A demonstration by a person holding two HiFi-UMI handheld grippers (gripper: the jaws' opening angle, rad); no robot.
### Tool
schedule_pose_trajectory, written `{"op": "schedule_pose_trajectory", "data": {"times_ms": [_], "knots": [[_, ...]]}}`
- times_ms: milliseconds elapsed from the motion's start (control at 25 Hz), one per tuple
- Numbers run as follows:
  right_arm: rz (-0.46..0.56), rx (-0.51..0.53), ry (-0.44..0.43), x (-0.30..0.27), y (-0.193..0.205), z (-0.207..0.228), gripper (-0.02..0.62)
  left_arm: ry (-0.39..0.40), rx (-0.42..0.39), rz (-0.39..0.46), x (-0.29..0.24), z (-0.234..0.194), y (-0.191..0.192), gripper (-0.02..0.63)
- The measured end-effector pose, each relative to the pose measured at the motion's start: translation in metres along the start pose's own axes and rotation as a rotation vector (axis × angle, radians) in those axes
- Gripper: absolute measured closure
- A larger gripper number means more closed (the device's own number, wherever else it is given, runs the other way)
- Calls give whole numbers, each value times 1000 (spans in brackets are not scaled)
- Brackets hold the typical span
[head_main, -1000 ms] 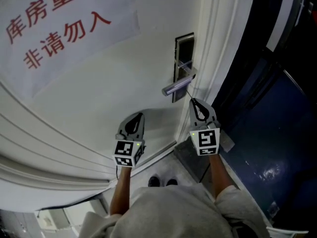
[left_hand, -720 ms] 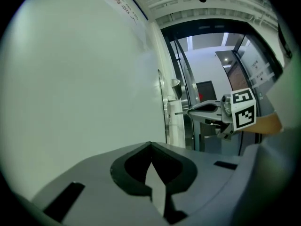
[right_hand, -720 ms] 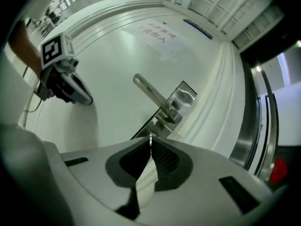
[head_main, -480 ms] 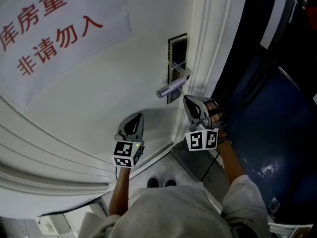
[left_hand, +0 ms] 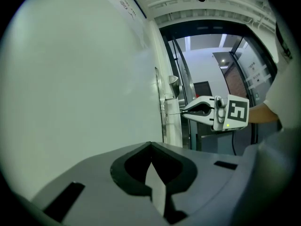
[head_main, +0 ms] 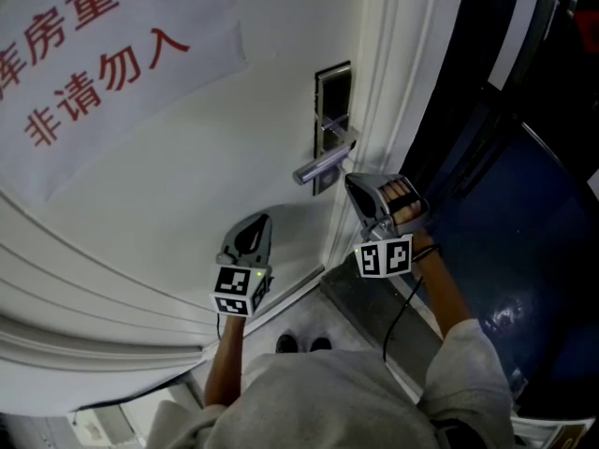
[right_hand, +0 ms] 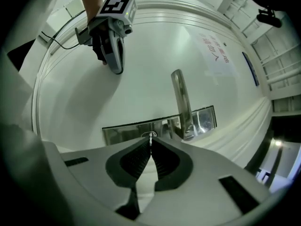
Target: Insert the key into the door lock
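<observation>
**Seating the key at the lock: right tongs on key, left tongs idle**

Right tongs (right_hand: 150, 142): clenched on the key (right_hand: 150, 136). A thin metal blade sticks out past the tips and points straight at the lock plate (right_hand: 124, 130). In the left gripper view the blade reads as a fine line running from the tips to the plate. I cannot tell how deep it sits, or whether it is in the slot at all.

Left tongs (left_hand: 151, 146): pressed together with nothing between them. They are held level beside the door (head_main: 187, 185), well apart from the lock, with no part in the work.

Step in hand (judgement): the insertion itself, key tip at the keyhole. The next move would be a straight push along the blade's own line, with the wrist held so the blade stays matched to the slot. Any sideways lean would likely bind or bend so thin a key.

Edges and room:
- The handle (right_hand: 181, 98) springs from the plate just beside the key. In the head view its lever lies just above the right tongs, so upward clearance is tight.
- The door frame (head_main: 393, 73) runs close on the right, with raised mouldings to snag on.
- Room is open behind the right tongs, toward the person and the dark space past the frame, so backing straight out is free.
- A cable (head_main: 401, 311) hangs slack from the right tongs, clear of the lock.
</observation>
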State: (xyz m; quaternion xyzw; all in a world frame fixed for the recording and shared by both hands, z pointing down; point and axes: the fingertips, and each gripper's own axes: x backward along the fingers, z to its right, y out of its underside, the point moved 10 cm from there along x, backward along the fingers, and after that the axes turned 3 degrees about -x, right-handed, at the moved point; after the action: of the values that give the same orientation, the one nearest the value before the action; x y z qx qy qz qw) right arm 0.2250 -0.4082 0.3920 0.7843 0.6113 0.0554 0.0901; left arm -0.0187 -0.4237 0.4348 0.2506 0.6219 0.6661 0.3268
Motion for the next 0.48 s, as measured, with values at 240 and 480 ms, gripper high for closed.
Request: {"op": "schedule_pose_trajectory", "data": {"times_ms": [240, 480], "knots": [[-9, 14, 3, -8, 3, 0, 566, -9, 6, -3, 0, -4, 2, 589], [1, 29, -4, -14, 4, 1, 566, -4, 9, 0, -2, -3, 2, 589]]}}
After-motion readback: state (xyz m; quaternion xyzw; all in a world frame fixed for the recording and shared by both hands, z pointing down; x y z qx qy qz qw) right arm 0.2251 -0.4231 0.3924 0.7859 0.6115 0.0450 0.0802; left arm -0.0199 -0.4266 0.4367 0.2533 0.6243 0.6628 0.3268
